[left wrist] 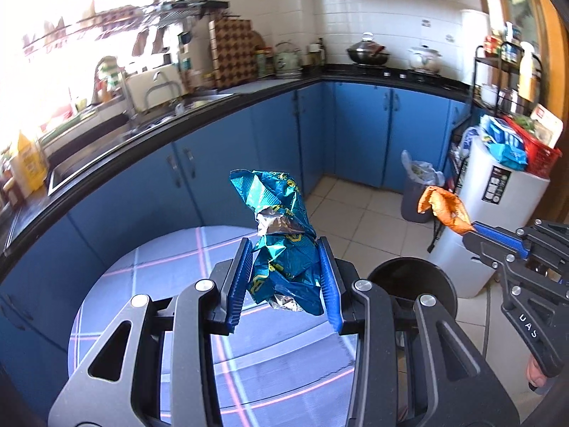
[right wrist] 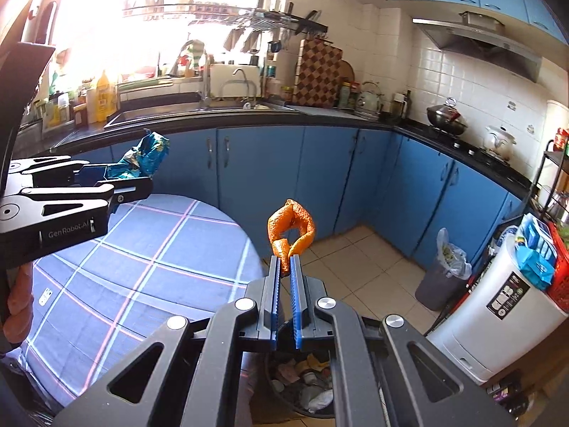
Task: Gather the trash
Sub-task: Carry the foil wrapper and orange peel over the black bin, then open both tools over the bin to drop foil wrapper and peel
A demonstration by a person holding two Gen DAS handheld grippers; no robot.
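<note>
Kitchen with blue cabinet doors (right wrist: 263, 178) under a black countertop (left wrist: 220, 105) surrounds a round table in a blue plaid cloth (right wrist: 142, 249). My left gripper (left wrist: 284, 277) pinches a crumpled teal foil wrapper (left wrist: 284, 227) above the table's far edge. My right gripper (right wrist: 284, 270), fingers pressed together, nips a curled orange peel (right wrist: 291, 224) above the black round bin (right wrist: 302, 388) by the table's right edge

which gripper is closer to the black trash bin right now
Right. The right gripper, pinching orange peel, hangs directly above the black bin. The left gripper, holding a blue wrapper, is over the table beside it.
</note>
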